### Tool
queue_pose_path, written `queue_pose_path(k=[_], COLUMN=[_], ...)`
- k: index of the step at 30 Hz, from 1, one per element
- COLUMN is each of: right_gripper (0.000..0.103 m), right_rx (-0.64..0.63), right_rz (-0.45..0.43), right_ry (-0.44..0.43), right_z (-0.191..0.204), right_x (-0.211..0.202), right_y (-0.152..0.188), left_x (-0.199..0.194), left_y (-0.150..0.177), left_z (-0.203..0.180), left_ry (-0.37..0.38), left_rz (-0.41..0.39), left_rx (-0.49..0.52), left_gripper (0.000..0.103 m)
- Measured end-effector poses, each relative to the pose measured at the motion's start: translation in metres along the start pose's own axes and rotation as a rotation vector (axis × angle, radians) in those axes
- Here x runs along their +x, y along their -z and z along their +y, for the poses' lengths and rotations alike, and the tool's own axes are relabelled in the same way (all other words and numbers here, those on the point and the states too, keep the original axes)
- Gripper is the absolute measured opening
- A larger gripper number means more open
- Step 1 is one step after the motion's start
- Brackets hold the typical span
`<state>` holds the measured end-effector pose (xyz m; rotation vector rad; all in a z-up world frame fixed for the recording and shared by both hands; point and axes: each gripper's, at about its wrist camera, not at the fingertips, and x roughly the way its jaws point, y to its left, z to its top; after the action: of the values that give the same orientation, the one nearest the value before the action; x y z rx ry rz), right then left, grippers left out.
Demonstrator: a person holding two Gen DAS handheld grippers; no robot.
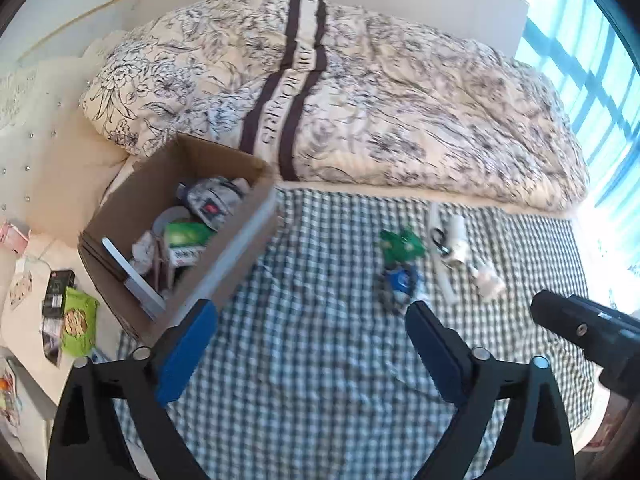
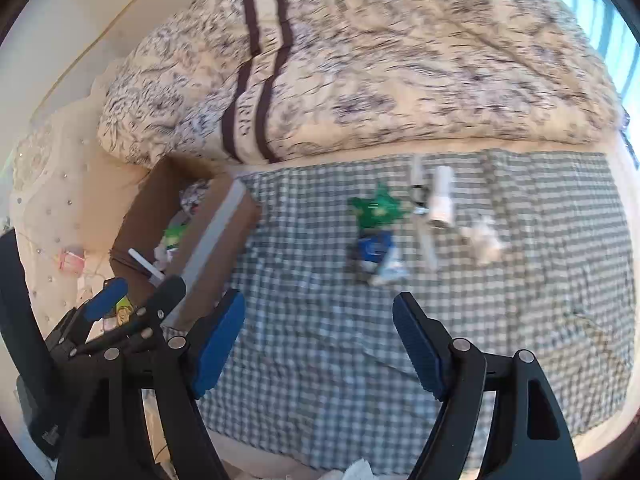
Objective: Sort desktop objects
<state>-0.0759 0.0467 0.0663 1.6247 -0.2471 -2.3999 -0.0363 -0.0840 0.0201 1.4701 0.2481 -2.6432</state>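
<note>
Surface: checked cloth (image 1: 320, 360) on my bed
Box: cardboard box (image 1: 132, 216), already part-filled
Loose: green packet (image 1: 400, 242), white tube (image 2: 440, 196)
Left gripper (image 1: 312, 344): released, empty
Right gripper (image 2: 320, 340): released, empty

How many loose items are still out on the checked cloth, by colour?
Green: 1, crumpled green packet
Blue: 1, blue packet
White or pale: 3, white tube, long pale stick, crumpled white wad
Black-handled: 1, scissors
Total: 6, counting only what the blur lets me separate.

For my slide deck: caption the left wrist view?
Open left gripper above checked cloth, box left, loose items ahead.
</note>
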Motion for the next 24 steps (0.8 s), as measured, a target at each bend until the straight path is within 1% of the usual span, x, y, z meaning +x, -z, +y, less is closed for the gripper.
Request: queue_pose_path(k=[2,6,10,16,24], right_gripper=[0.076,0.076,0.076,0.076,0.076], right_rx=[0.002,0.020,0.039,0.056,0.036], right_rz=[-0.010,-0.027,-0.036,-0.026,0.010], right_ry=[0.005,0.018,0.021,0.016,0.009], right_z=[-0.018,-0.048,-0.067,-0.078,-0.064], right_x=[-0.014,-0.037,-0.049,-0.049,-0.035], right_y=[0.005,0.014,0.022,0.030,0.033], left_x=[-0.004,-0.010,-0.012,-0.008,-0.003], left_y=[0.007,0.017,0.022,0.025,0.026], left_z=[-0.017,-0.044,-0.056,-0.053,-0.030], left_ry=[0.014,0.018,0.010,-0.007,-0.022], left_rz=[0.011,0.032,0.038,0.055,0.075], left_rx=[0.003,0.034,0.043,0.028,0.033], left_gripper=[0.099,0.099,0.099,0.099,0.099])
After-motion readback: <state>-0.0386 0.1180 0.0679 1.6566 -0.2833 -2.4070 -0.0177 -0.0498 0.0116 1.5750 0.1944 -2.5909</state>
